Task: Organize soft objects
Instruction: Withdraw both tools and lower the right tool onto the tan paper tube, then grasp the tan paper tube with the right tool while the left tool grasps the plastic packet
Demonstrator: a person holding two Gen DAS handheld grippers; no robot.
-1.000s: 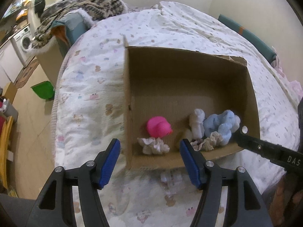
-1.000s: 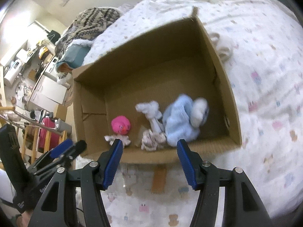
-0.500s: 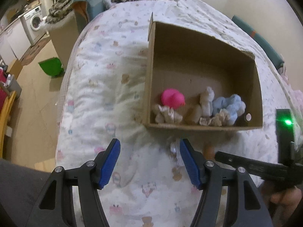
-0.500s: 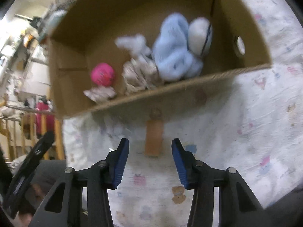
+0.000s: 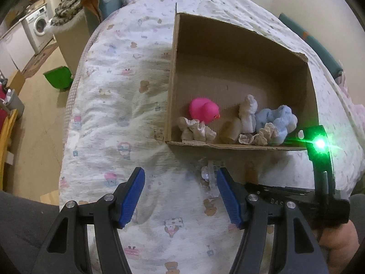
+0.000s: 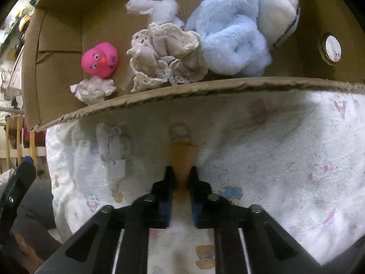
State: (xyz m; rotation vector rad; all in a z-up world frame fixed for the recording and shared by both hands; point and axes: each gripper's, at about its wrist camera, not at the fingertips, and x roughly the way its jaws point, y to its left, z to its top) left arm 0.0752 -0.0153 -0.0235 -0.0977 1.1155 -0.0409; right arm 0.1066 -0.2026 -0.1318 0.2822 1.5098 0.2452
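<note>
Both tongs are in our hands over the bed: our left gripper (image 5: pixel 180 194) stands wide open with nothing between its blue ribbed pads, while our right gripper (image 6: pixel 181 178) has its jaws nearly shut, pinched on a small tan, smooth-looking soft piece (image 6: pixel 183 157) lying on the quilt just ahead of it.

Beneath both tongs spreads the puffy white cotton quilt (image 5: pixel 109 118), crinkled and printed with little bears. Ahead of them sits the open brown corrugated cardboard box (image 6: pixel 171 91), its near wall frayed along the edge. Inside, toward the far right of our right gripper, lies the fluffy pale-blue plush toy (image 6: pixel 228 34) with a white rounded end, pressed against a bunched cream lace-trimmed cloth (image 6: pixel 164 54). Behind that stands a small white fabric figure (image 6: pixel 157 9). To the left sits the glossy pink rubber duck (image 6: pixel 100 59), touching a small crumpled white ruffled cloth (image 6: pixel 93 89) in front of it. A crinkled clear plastic wrapper (image 5: pixel 209 173) lies on the quilt just ahead of our left gripper's right pad.
</note>
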